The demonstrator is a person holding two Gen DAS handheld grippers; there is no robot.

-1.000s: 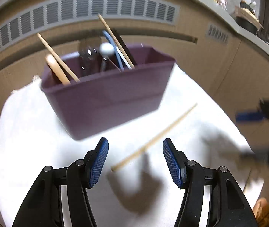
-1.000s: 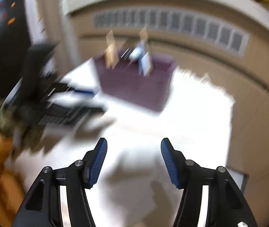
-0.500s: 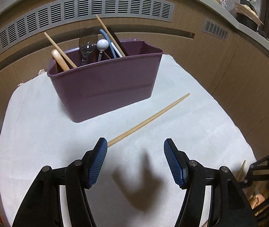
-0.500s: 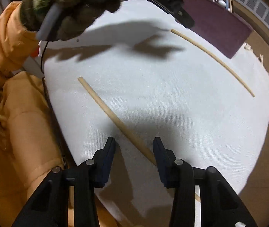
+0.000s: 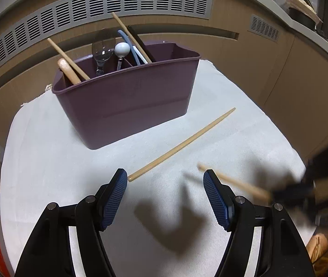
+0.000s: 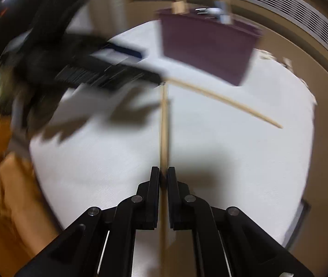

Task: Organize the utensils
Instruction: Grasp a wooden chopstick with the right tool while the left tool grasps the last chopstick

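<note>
On white cloth [image 5: 48, 157], several utensils are already stowed in the maroon plastic bin [image 5: 127, 101]; one wooden chopstick [image 5: 182, 144] is left lying before the spread-open left gripper [image 5: 165, 196], another chopstick [image 6: 164, 127] is clamped in the right gripper [image 6: 163, 177] (blurred).

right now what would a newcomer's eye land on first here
Probably the purple bin at the far side of the white cloth, stuffed with utensils. Next, the right gripper shut on a wooden chopstick, while another chopstick lies on the cloth before the open left gripper.

White tablecloth [image 5: 48, 161], slatted vent [image 5: 99, 7] in brown wall panelling [image 5: 244, 53].
</note>
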